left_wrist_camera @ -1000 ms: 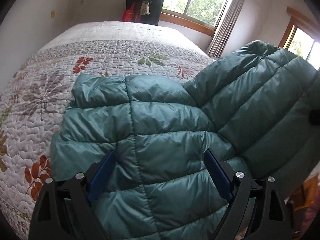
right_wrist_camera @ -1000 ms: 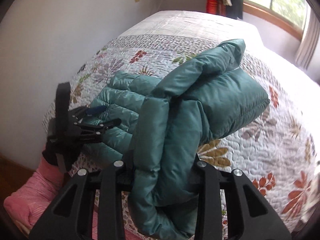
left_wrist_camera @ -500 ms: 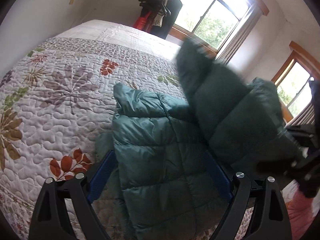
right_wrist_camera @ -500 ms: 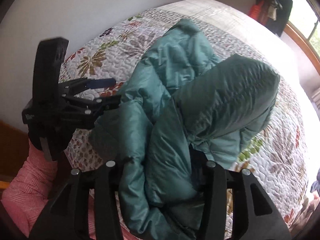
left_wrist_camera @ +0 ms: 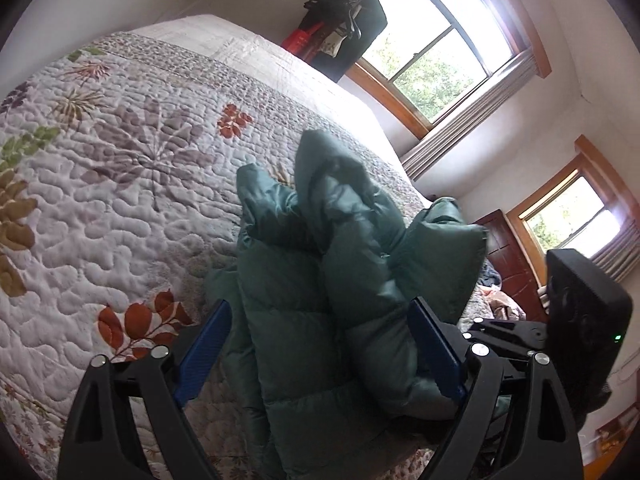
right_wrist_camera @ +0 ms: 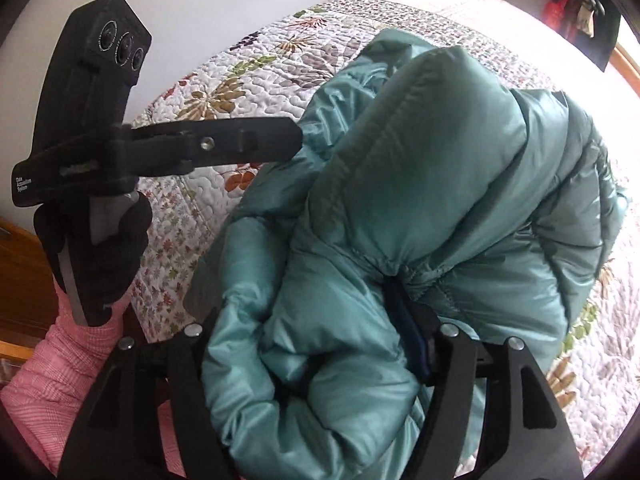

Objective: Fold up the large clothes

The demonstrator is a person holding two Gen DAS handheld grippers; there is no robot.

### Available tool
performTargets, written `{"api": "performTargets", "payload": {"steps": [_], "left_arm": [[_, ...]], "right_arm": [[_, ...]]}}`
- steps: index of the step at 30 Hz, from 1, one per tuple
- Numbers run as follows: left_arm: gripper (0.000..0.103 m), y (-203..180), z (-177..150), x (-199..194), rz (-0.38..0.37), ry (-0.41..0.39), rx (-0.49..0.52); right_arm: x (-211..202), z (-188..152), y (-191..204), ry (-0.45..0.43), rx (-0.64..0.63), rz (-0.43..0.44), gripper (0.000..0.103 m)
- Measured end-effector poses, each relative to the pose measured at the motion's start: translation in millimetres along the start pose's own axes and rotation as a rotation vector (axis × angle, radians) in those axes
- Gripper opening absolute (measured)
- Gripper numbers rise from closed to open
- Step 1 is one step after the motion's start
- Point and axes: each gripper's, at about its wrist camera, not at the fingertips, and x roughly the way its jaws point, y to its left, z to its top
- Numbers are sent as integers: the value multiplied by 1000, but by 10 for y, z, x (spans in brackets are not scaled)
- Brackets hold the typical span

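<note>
**Two tongs gathering one jacket at the bed's near edge**

Both my tongs are working the teal puffer jacket [left_wrist_camera: 328,280]. A second ago it was lying flatter on the quilted bed [left_wrist_camera: 120,184]; now it is bunching up between them, so the fold is closing. My left gripper [left_wrist_camera: 320,356] is standing wide, the jacket lying loosely between its blue pads. My right gripper [right_wrist_camera: 316,344] is clamping a thick wad of jacket. No containers are showing.
</note>
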Motion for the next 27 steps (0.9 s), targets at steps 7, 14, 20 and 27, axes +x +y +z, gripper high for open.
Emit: {"api": "performTargets", "payload": {"steps": [7, 14, 20, 27], "left_arm": [[89, -213, 106, 207, -92, 41, 41], [90, -574, 295, 518, -76, 107, 172], [79, -501, 500, 719, -3, 127, 121], [28, -245, 499, 793, -69, 145, 41]], "right_arm": [[-64, -73, -19, -32, -2, 53, 76], [-121, -139, -84, -51, 8, 74, 76], [-196, -228, -148, -72, 9, 85, 77], [-364, -328, -252, -108, 33, 109, 77]]}}
